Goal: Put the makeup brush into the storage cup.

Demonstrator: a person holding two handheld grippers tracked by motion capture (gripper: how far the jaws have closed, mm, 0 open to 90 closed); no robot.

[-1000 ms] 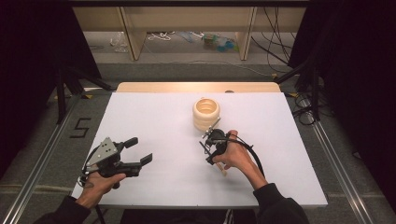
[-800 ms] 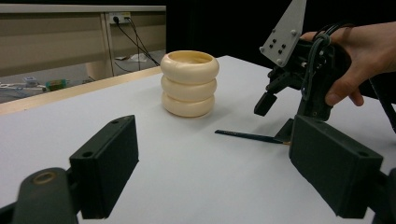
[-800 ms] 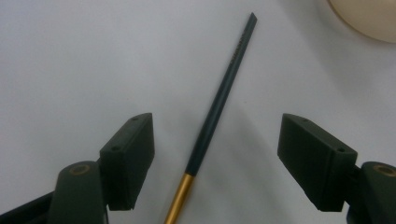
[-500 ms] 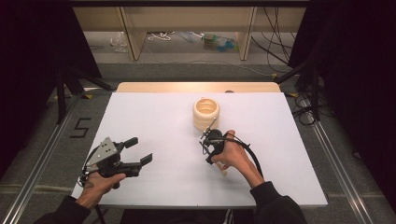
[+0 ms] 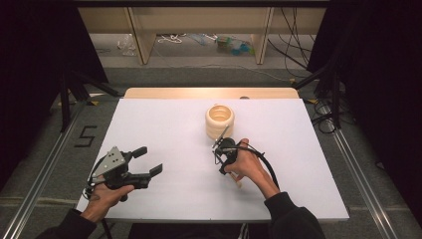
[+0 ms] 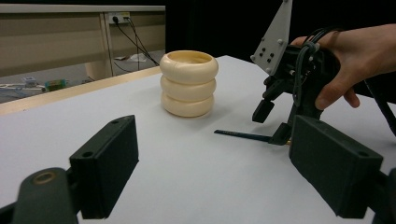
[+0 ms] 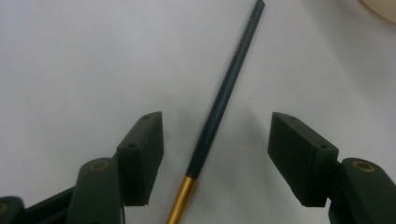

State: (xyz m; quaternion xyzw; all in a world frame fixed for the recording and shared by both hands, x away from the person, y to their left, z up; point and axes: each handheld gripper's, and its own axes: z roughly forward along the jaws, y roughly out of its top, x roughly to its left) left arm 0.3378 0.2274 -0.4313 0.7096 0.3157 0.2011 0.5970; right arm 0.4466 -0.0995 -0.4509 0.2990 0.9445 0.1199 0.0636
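From above, white table (image 5: 164, 124) with a cream ribbed holder (image 5: 219, 120), stacked-ring shape, standing upright toward the far centre. Right gripper (image 5: 222, 148) sits just near of the holder, held by the right hand (image 5: 247, 164), nose tipped down at the table; a thin dark pencil (image 5: 222, 135) runs from under it toward the holder's base. Left gripper (image 5: 147, 161) rests at the near left, well apart from the holder, grey three-cornered plate on top, jaws spread with nothing between them; left hand (image 5: 107, 194) grips its handle. Along the left gripper view, its two black pads (image 6: 106, 165) stand wide apart over bare table. Holder (image 6: 188, 83) lies ahead, three rounded rings, open top, upright. Right of it the right gripper (image 6: 273, 123) points down, one jaw tip at the table, the other raised a little; the pencil (image 6: 243, 135) lies flat on the table, its dark end pointing toward the holder, stopping short of it. Along the right gripper view, pencil (image 7: 224, 95) lies between the jaws, dark shaft running away, gold ferrule end nearest the camera. Jaws have just been closing, yet a clear gap shows on each side of the shaft; pads (image 7: 142, 154) not touching it. Cream edge of the holder (image 7: 380, 8) shows at the far right corner.
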